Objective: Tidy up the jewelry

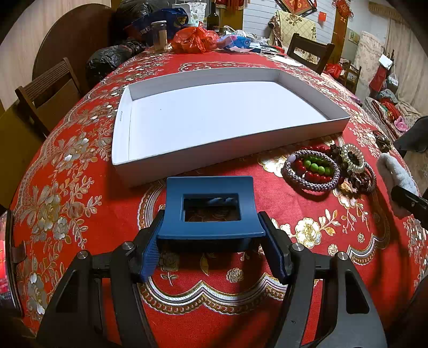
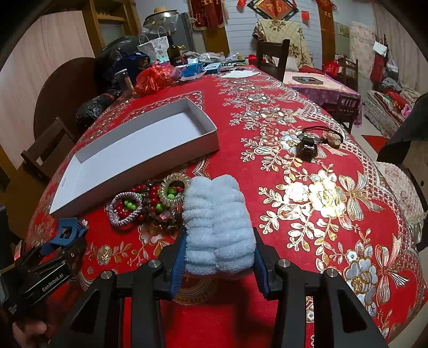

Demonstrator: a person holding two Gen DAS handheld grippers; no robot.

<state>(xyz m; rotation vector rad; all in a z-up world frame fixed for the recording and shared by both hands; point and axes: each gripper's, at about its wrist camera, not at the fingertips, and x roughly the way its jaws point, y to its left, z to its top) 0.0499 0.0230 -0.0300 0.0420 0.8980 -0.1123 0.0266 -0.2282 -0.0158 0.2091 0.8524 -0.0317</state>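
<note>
My left gripper (image 1: 211,254) is shut on a blue claw hair clip (image 1: 211,214) and holds it above the tablecloth, just in front of the empty white tray (image 1: 123,139). My right gripper (image 2: 218,265) is shut on a fluffy light-blue scrunchie (image 2: 218,222), right of a pile of bracelets and hair ties (image 2: 149,206). The pile shows in the left wrist view (image 1: 321,166) with a grey braided bracelet, red and green beads, dark beads and a clear coil tie. The tray shows in the right wrist view (image 2: 208,133), and so does the left gripper with the clip (image 2: 67,235).
A black clip with a cord (image 2: 307,144) and a brown piece (image 2: 331,139) lie to the right on the red tablecloth. Bags, a jar (image 1: 159,36) and a bottle (image 1: 213,18) crowd the far end. Wooden chairs (image 1: 48,88) stand at the left edge.
</note>
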